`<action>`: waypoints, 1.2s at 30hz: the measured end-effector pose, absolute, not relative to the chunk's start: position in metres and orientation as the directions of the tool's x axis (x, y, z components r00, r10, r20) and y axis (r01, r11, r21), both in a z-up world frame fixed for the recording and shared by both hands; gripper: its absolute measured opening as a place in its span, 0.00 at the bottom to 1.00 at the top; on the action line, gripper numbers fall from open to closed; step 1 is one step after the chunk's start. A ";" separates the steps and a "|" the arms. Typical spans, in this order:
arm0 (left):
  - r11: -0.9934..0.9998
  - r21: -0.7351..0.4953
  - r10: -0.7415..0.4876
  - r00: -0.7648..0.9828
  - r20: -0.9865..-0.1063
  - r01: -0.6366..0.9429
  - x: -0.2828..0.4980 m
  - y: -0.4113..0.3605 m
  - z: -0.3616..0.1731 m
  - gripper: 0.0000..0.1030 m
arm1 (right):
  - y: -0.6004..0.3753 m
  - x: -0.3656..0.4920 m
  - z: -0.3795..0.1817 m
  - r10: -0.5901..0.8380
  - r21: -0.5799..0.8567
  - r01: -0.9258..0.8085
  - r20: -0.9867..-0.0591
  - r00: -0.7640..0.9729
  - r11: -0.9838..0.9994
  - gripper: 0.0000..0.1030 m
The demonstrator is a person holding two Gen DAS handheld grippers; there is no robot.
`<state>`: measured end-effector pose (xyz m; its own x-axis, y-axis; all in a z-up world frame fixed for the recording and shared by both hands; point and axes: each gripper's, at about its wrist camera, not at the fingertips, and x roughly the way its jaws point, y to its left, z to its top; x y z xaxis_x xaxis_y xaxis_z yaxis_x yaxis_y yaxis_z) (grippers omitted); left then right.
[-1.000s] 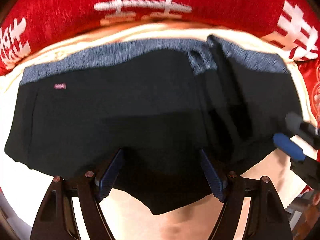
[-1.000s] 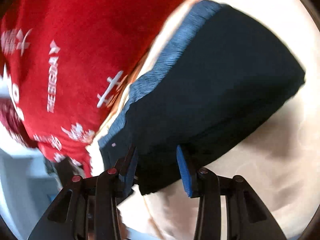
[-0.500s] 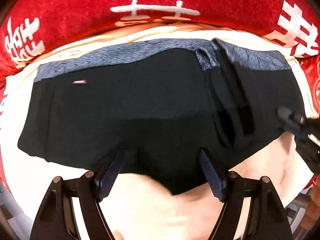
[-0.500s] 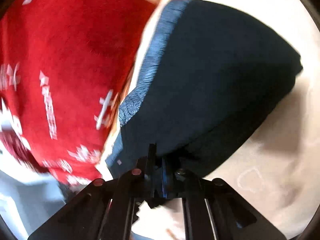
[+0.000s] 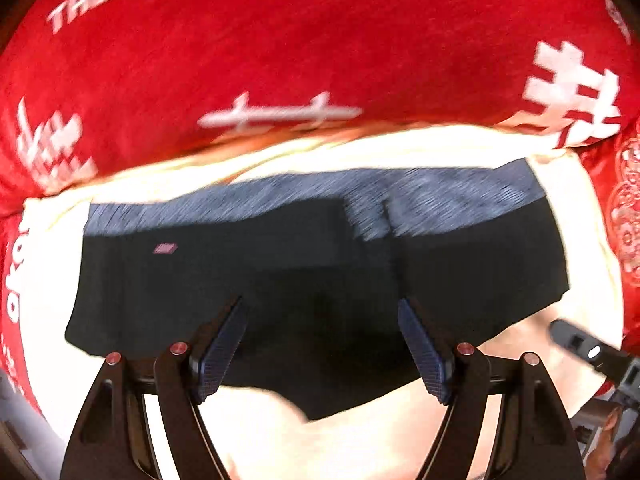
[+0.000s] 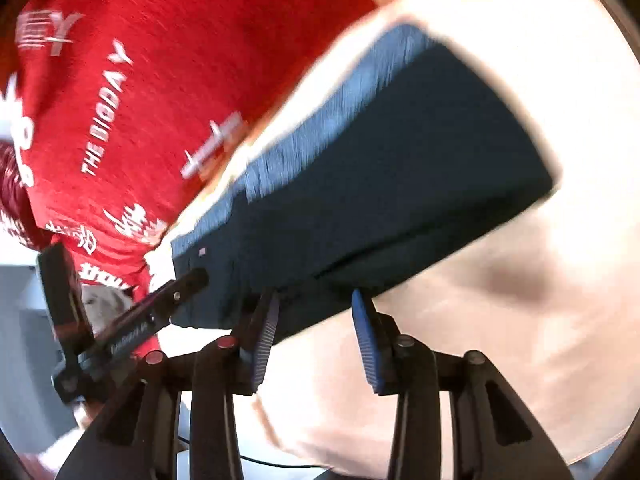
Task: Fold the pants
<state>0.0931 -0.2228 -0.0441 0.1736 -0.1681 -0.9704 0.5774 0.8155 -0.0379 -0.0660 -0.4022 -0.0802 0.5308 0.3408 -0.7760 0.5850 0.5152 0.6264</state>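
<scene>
The black pants [image 5: 312,280] lie folded into a wide flat bundle on the cream sheet [image 5: 360,440], their grey-blue waistband [image 5: 420,196] along the far edge. My left gripper [image 5: 324,344] hangs open above the near edge of the pants, nothing between its blue pads. In the right wrist view the pants [image 6: 392,184] run diagonally. My right gripper [image 6: 316,340] hovers over their near end, its jaws opening and their pads clear of the cloth. The left gripper [image 6: 160,308] shows at the left there, and the right gripper [image 5: 580,348] at the right edge of the left wrist view.
A red blanket [image 5: 320,40] with white lettering is bunched along the far side of the sheet and shows again as the red blanket [image 6: 160,80] in the right wrist view. Bare cream sheet [image 6: 520,320] lies to the right of the pants.
Both grippers have lifted away from the pants, which look smaller. The right gripper closed at the pants' near end half a second ago and has opened again. The left gripper stayed open.
</scene>
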 end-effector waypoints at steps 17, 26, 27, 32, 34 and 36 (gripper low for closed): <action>0.797 -0.018 -0.097 0.098 -0.990 0.604 0.084 -0.304 -0.124 0.95 | -0.483 -0.038 -0.113 0.230 0.526 0.676 -0.845 0.482 0.515 0.31; 0.799 0.007 -0.066 0.099 -0.993 0.601 0.085 -0.303 -0.113 0.95 | -0.485 -0.044 -0.108 0.261 0.561 0.647 -0.823 0.505 0.517 0.31; 0.798 0.011 -0.062 0.101 -0.993 0.602 0.084 -0.303 -0.111 0.95 | -0.486 -0.047 -0.104 0.263 0.566 0.641 -0.819 0.510 0.519 0.31; 0.801 0.007 -0.067 0.101 -0.993 0.599 0.080 -0.291 -0.085 0.95 | -0.483 -0.065 -0.077 0.259 0.586 0.610 -0.800 0.542 0.534 0.40; 0.803 0.000 -0.074 0.100 -0.992 0.596 0.078 -0.282 -0.070 0.95 | -0.481 -0.076 -0.066 0.238 0.562 0.620 -0.815 0.529 0.547 0.64; 0.802 -0.001 -0.075 0.099 -0.992 0.597 0.076 -0.276 -0.057 0.95 | -0.476 -0.089 -0.053 0.215 0.540 0.630 -0.827 0.519 0.559 0.70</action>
<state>0.0755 -0.2758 -0.0567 0.0994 -0.0748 -0.9922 0.5968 0.8024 -0.0007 -0.0887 -0.4762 -0.0528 0.5190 0.2146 -0.8274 0.6297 0.5586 0.5399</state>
